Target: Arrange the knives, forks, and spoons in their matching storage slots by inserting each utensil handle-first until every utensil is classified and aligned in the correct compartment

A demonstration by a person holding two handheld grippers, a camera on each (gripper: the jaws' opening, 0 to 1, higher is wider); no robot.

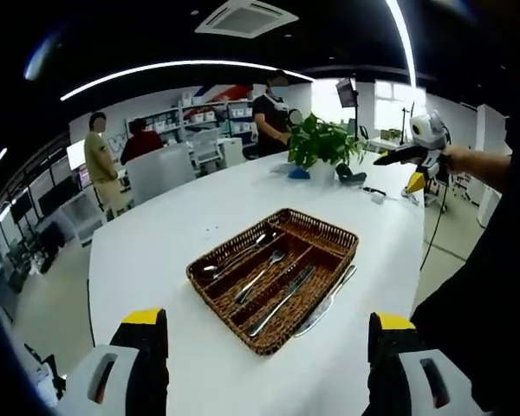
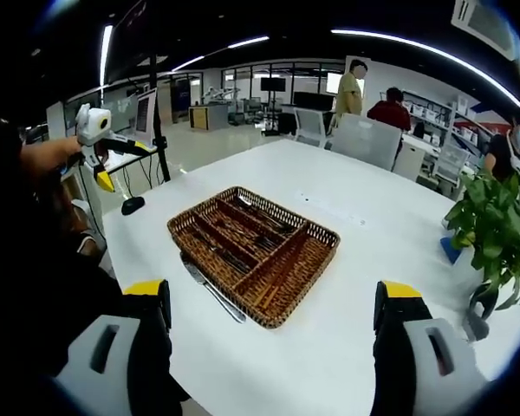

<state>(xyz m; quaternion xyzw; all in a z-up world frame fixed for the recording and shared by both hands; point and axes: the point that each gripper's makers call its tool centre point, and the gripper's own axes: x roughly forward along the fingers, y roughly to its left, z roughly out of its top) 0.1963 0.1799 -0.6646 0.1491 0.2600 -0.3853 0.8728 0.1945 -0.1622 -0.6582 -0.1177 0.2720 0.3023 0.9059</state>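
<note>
While three utensils already lie in the wicker tray, one piece is left outside it: a knife flat on the white tabletop, pressed along the tray's outer long wall; in the right gripper view it lies at the tray's near-left edge. Inside, a spoon, a fork and a second knife each occupy a long slot of their own, lying roughly parallel. A shorter cross compartment at the far end looks empty, though the weave makes that hard to judge.

Both claws hang above the tabletop, well apart from the tray. The left claw has its jaws spread wide with nothing between them, and the right claw is likewise wide open and empty.

Judging from this, the step in hand is to pick up the stray knife and lay it beside its twin. Done well, that means coming down over the handle end with the jaws across the narrow width, since the flat blade offers little to pinch and the tray wall crowds one side. Nudging it away from the wicker first may help. Lift it level, then feed it handle-first into the knife slot.

Beyond the tray stand a potted plant, chairs and several people.
</note>
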